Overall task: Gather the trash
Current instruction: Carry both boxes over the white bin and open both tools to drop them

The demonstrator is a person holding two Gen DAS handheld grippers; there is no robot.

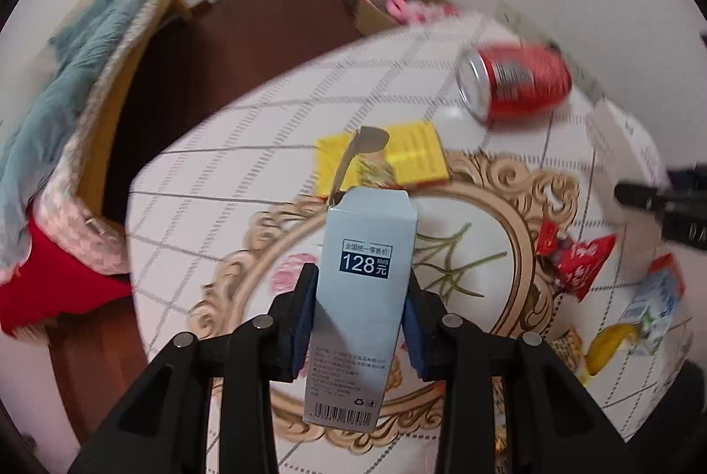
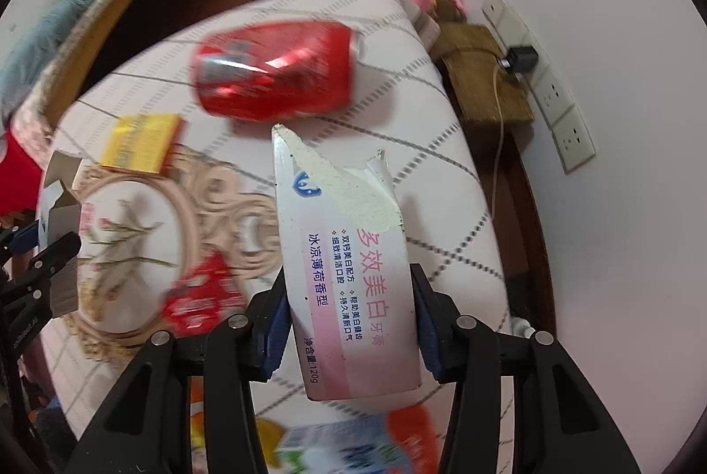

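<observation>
My left gripper (image 1: 360, 319) is shut on a tall pale blue carton (image 1: 360, 284) with a price label, held above the round table (image 1: 247, 147). Its top flap stands open. My right gripper (image 2: 349, 319) is shut on a torn white and pink toothpaste box (image 2: 349, 275), also lifted over the table. A red soda can (image 1: 515, 80) (image 2: 274, 71) lies on its side at the far part of the table. A yellow packet (image 1: 384, 158) (image 2: 141, 142) lies flat beyond the blue carton. Red snack wrappers (image 1: 574, 266) (image 2: 203, 297) sit nearer.
A banana peel (image 1: 607, 345) and a small drink carton (image 1: 654, 306) lie at the table's right edge. A bed with a teal blanket (image 1: 70, 85) stands left. A cardboard box with pink items (image 1: 389, 3), a wooden stool (image 2: 481, 76) and wall sockets (image 2: 561, 107) are behind.
</observation>
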